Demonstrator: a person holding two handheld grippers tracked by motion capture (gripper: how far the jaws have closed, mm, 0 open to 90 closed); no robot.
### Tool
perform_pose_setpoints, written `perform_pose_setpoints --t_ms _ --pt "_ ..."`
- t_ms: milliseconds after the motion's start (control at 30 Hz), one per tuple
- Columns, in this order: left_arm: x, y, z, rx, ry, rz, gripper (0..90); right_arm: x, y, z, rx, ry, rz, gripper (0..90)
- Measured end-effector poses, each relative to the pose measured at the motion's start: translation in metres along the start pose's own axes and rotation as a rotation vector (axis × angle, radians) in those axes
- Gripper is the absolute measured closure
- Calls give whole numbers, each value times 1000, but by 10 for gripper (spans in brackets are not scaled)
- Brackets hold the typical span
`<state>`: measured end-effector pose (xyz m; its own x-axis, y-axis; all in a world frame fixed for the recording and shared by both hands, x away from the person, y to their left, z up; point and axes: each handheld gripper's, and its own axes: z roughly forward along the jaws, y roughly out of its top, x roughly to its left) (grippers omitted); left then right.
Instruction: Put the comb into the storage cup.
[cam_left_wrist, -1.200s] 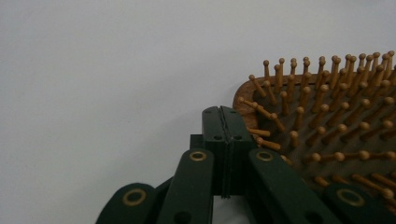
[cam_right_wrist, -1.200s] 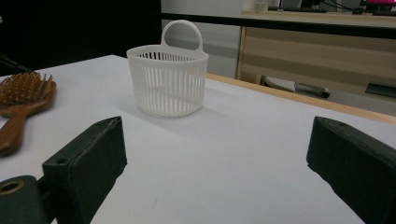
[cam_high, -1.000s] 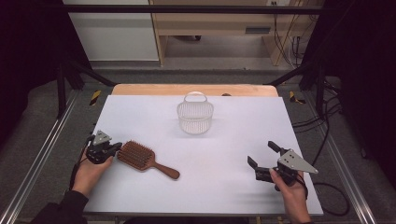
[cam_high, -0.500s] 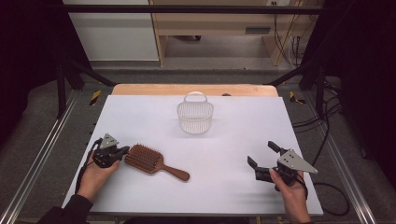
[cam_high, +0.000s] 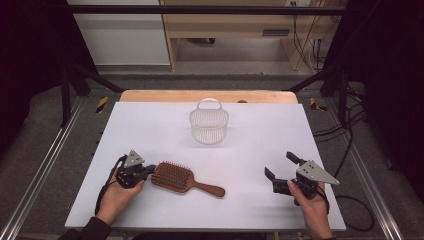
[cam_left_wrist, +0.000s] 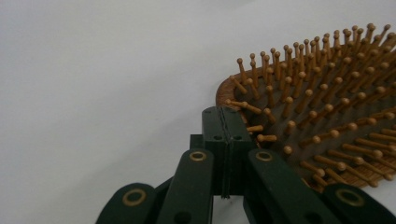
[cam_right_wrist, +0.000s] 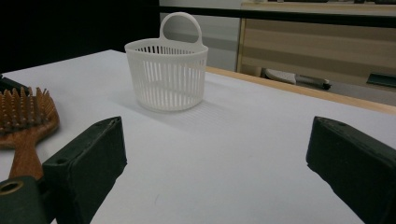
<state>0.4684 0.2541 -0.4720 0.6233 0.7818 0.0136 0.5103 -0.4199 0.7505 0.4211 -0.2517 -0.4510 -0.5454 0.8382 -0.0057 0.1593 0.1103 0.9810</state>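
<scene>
Nearest the person, on the white counter (cam_high: 150, 130), the left hand-held gripper (cam_high: 148, 172) has its jaws pressed fully together with nothing between them, and their joined tip rests against the rounded end of the wooden paddle hairbrush (cam_high: 172, 177). In the left gripper view the closed tip (cam_left_wrist: 223, 128) sits right at the brush head's rim (cam_left_wrist: 224, 91), among the outermost bristles. The brush lies bristles-up near the front left of the counter, its handle (cam_high: 207, 188) pointing toward the right side.

The work looks like nudging the brush across the counter with the closed tip. The risk from here is that contact at the rounded edge is off-centre: a push there could spin the brush about its handle instead of sliding it, or the tip could slip off the curved rim and ride up over the bristles, bending them or losing the brush.

Over at the front right, the right hand-held gripper (cam_high: 281, 167) rests with its jaws wide apart, holding and touching nothing; in its own view the two black pads (cam_right_wrist: 100, 149) frame bare counter.

Farther back, near the middle, a white slatted plastic basket (cam_high: 209, 124) with a loop handle stands upright, well apart from the brush and both grippers.
</scene>
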Motion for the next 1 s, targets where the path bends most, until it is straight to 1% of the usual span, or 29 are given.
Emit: perform_pose_setpoints --t_ms 33,100,133,200,233,267,300,433,500,600,667,700,767,800,867,900,933,967,1000 --pt "-6 1 1 -2 -12 3 900 0 0 0 0 0 1 50" --pt "-13 2 1 -3 -22 7 900 0 0 0 1 0 5 51" --pt "-13 2 1 -3 -22 7 900 0 0 0 1 0 5 51" --pt "-19 3 2 -2 -29 11 900 0 0 0 2 -1 4 50" --pt "-25 4 3 0 -40 15 900 0 0 0 3 0 6 50" --pt "-25 4 3 0 -40 15 900 0 0 0 3 0 6 50" --pt "-30 4 4 -2 -48 19 900 0 0 0 6 1 8 49" --pt "-38 7 8 -6 -64 21 900 0 0 1 10 4 11 49" --pt "-42 10 10 -4 -69 28 900 1 0 1 11 8 14 48" --pt "-45 13 14 -5 -73 28 900 3 1 1 18 14 17 46" --pt "-51 18 18 -13 -84 26 900 4 1 1 23 17 15 43" --pt "-51 18 18 -13 -84 26 900 4 1 1 23 17 15 43" --pt "-55 20 21 -16 -91 25 900 6 2 2 31 24 16 39" --pt "-59 22 24 -17 -96 26 900 7 2 2 33 26 17 39" --pt "-61 24 25 -19 -100 26 900 7 2 2 34 26 20 38" --pt "-65 26 27 -22 -106 31 900 7 2 2 35 26 23 38" --pt "-65 26 27 -22 -106 31 900 7 2 2 35 26 23 38" --pt "-69 29 28 -24 -110 36 900 7 2 1 35 25 22 38" --pt "-69 29 28 -24 -110 36 900 7 2 1 35 25 22 38"
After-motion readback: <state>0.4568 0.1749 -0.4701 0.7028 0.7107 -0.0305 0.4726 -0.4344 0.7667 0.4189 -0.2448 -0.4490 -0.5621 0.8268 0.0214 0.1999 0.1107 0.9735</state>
